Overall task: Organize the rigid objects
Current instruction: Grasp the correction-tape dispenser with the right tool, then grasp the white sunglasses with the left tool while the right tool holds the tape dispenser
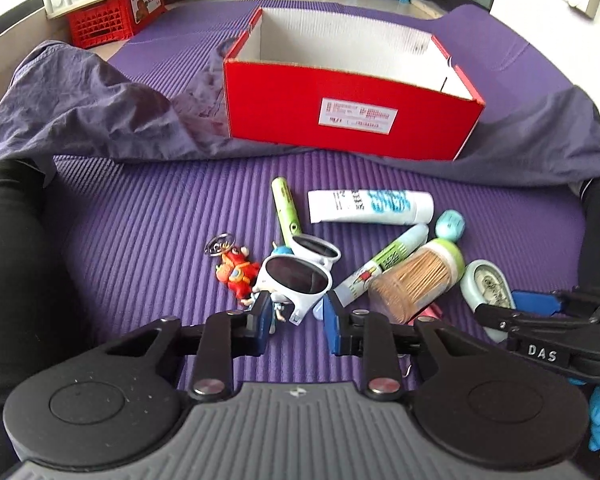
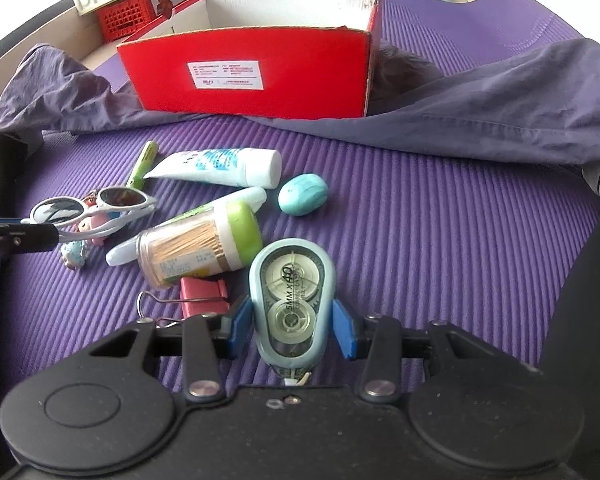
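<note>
An open red box (image 1: 352,120) with a white inside stands at the back of the purple mat; it also shows in the right wrist view (image 2: 252,76). My left gripper (image 1: 298,316) is open, its jaws on either side of the near end of white sunglasses (image 1: 296,276), which also show in the right wrist view (image 2: 96,208). My right gripper (image 2: 294,326) is open around a blue correction tape dispenser (image 2: 292,304), also seen in the left wrist view (image 1: 488,284). Whether the pads touch it I cannot tell.
On the mat lie a white tube (image 1: 370,206), a green pen (image 1: 286,208), a toothpick jar (image 2: 196,244), a glue stick (image 1: 380,268), a teal egg shape (image 2: 303,194), a red keychain figure (image 1: 238,270) and a red binder clip (image 2: 202,294). Purple cloth (image 1: 80,108) surrounds the box.
</note>
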`<state>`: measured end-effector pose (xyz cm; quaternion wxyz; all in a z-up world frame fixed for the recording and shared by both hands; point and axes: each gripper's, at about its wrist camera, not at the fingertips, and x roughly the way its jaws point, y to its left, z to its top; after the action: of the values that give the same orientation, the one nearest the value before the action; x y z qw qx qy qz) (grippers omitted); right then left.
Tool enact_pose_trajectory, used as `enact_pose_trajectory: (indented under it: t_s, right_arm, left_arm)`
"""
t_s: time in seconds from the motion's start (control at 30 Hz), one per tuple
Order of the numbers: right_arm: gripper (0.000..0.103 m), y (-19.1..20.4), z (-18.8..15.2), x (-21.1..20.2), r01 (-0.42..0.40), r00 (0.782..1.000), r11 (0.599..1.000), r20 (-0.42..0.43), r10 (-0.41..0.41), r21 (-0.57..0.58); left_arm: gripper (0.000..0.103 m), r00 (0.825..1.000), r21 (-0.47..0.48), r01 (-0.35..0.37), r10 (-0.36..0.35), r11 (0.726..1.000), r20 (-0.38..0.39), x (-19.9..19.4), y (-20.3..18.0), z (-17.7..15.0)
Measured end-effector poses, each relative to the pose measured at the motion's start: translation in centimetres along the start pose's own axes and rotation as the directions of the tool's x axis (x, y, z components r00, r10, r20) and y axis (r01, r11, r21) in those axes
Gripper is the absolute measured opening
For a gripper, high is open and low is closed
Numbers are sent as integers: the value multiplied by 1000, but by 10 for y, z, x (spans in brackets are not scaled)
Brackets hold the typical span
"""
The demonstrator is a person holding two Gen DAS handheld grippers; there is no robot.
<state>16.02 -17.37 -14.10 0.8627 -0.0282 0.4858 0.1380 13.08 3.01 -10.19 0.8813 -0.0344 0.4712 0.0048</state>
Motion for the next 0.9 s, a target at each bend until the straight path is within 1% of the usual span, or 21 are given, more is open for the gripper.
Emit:
enact_pose_trajectory:
  t_s: [0.17,0.27,0.3,0.33,0.43,0.5,0.57,0.67,0.73,0.9]
  right_arm:
    - [43,-3,1,-4,-4,1000,1000,11,4,18]
    - [43,-6,4,-11,-10,1000,1000,26,9,29]
    - [43,-6,5,-14,-15,999,999,34,13,36]
    - [43,-7,6,-18,-24,999,999,40,22,44]
    - [43,-7,10,-28,-31,998,999,49,29,42]
    - [43,-5,12,-34,-30,998,999,53,28,27]
    - [43,-5,13,-37,-26,998,999,60,25,19]
    - [43,-7,15,-41,-23,998,999,64,21,33]
    - [43,-7,19,-47,-29,997,999,79,27,31]
    - [43,-7,41,-64,-35,993,999,116,34,12]
  left_arm:
    - [24,999,-10,14,-14,1000,37,-10,1,13]
    - [20,998,-11,22,-21,1000,53,-14,1,21]
    - [9,998,-13,24,-23,1000,54,-15,2,23]
    - [6,998,-14,22,-21,1000,54,-15,2,25]
    - [6,997,-26,28,-26,999,67,-18,5,31]
    - [6,997,-17,24,-23,1000,76,-18,5,34]
    - [6,997,-20,18,-16,1000,73,-16,7,37]
    - [5,997,-35,26,-24,999,72,-17,12,41]
    - [5,996,-34,26,-23,999,88,-20,15,47]
    - [5,989,-49,57,-50,997,136,-32,20,69]
